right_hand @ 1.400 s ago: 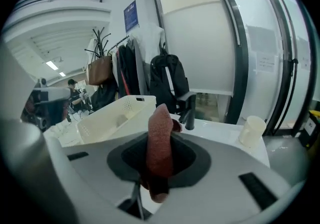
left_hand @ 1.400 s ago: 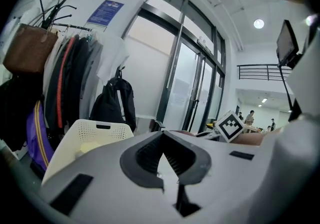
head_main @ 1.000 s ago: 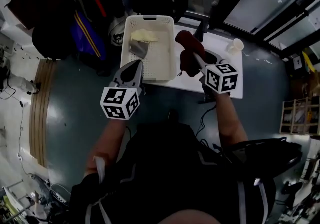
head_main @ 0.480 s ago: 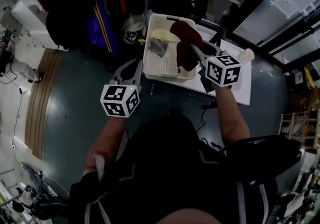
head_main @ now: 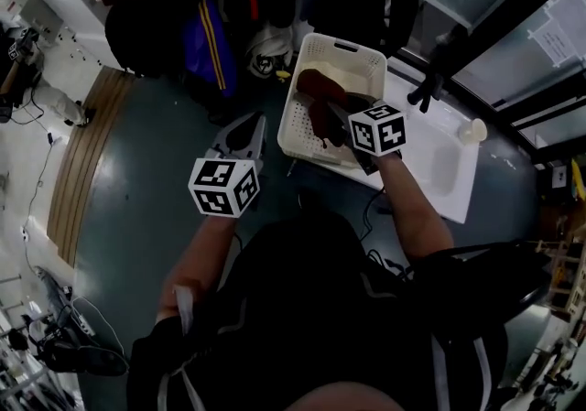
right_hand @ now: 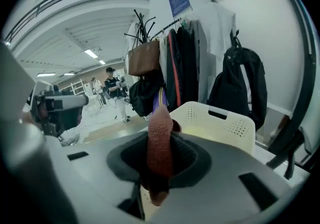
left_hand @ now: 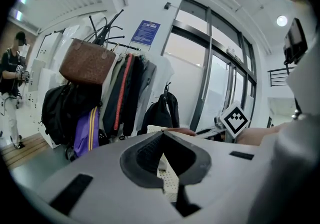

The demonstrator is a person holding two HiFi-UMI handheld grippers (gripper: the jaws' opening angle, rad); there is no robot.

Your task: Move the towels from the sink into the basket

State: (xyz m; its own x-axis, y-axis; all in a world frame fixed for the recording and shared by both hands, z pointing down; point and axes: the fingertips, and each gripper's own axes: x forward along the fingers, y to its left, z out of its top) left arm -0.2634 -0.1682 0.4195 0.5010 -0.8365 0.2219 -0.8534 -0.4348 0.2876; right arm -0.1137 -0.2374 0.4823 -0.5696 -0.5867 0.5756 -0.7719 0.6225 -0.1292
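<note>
Right gripper view: jaws pinch red towel [right_hand: 160, 143] (over basket [right_hand: 225, 123]).

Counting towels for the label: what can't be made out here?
1. Floor of the white perforated plastic basket: head view, covered by the dark red terry towel and the right tool; towels underneath can't be counted.
2. Bottom of the white sink: head view, dim and small; leftovers can't be ruled out.
3. Basket interior: right gripper view, blocked by that tool's own body.
</note>
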